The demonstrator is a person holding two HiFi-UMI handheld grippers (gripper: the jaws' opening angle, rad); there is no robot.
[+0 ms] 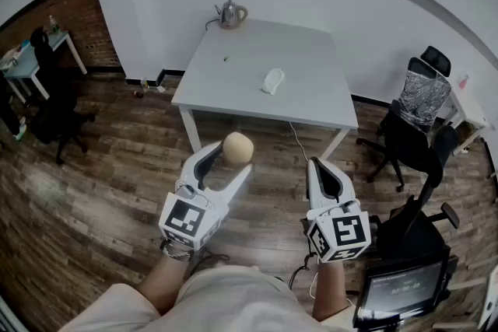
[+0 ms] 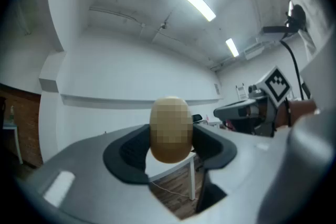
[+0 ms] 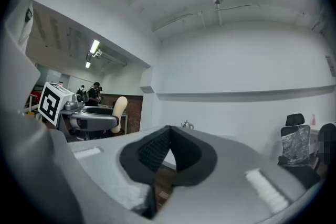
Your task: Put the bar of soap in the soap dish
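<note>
A tan oval bar of soap point(image 1: 238, 148) sits between the jaws of my left gripper point(image 1: 232, 159), which is shut on it and held level above the wood floor, well short of the table. In the left gripper view the soap point(image 2: 170, 131) stands upright between the dark pads. A white soap dish point(image 1: 273, 80) lies near the middle of the white table point(image 1: 233, 89). My right gripper point(image 1: 318, 166) is beside the left one, its jaws closed together with nothing in them point(image 3: 167, 136). The right gripper view also shows the soap point(image 3: 120, 112) from the side.
A metal kettle point(image 1: 231, 12) stands at the table's far edge. Black office chairs point(image 1: 412, 140) and a monitor point(image 1: 398, 290) crowd the right side. Another chair and a small desk point(image 1: 31, 58) are at the far left. A cable point(image 1: 299, 140) runs under the table.
</note>
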